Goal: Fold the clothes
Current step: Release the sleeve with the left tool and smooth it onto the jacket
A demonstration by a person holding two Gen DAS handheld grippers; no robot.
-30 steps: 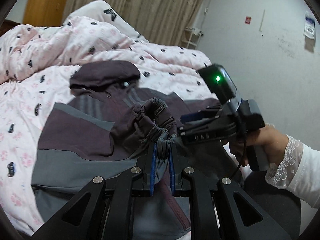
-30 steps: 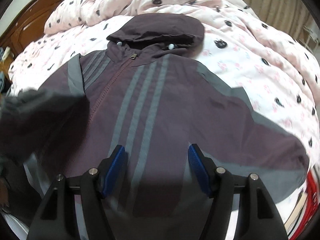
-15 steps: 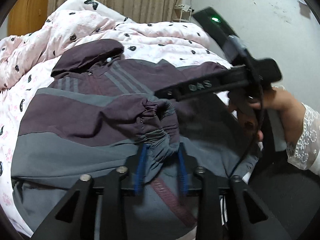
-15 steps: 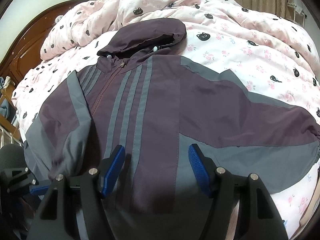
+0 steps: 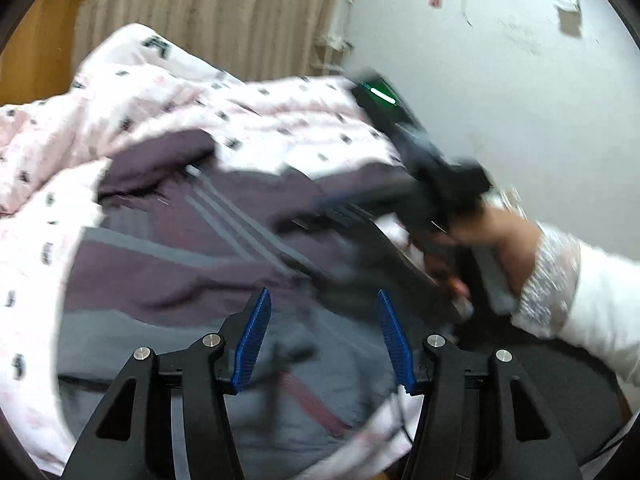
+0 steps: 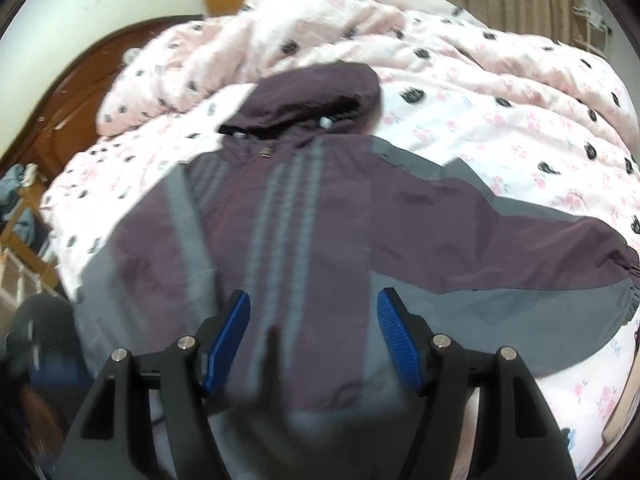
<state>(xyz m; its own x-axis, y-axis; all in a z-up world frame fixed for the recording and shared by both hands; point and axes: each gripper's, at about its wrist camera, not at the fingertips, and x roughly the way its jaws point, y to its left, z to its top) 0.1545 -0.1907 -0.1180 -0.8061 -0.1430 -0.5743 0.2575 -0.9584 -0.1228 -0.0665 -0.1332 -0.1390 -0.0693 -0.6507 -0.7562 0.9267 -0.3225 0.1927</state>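
A purple and grey hooded jacket [image 6: 320,240] lies front up on the pink bed, hood toward the far side, its right sleeve [image 6: 560,256] stretched out. Its left sleeve is folded across the body [image 5: 180,276]. My left gripper [image 5: 324,336] is open and empty above the jacket's lower hem. My right gripper [image 6: 312,340] is open and empty above the jacket's lower front; it also shows, blurred, in the left wrist view [image 5: 420,196], held by a hand above the jacket.
A pink quilt with black cat prints [image 6: 440,60] covers the bed and is bunched behind the hood. A wooden headboard [image 6: 72,92] stands at the left. A white wall [image 5: 500,80] and a beige curtain [image 5: 224,16] are beyond the bed.
My left gripper opened and let go of the sleeve cuff, which now lies folded on the jacket. Both grippers pulled back a little; the right stayed open.
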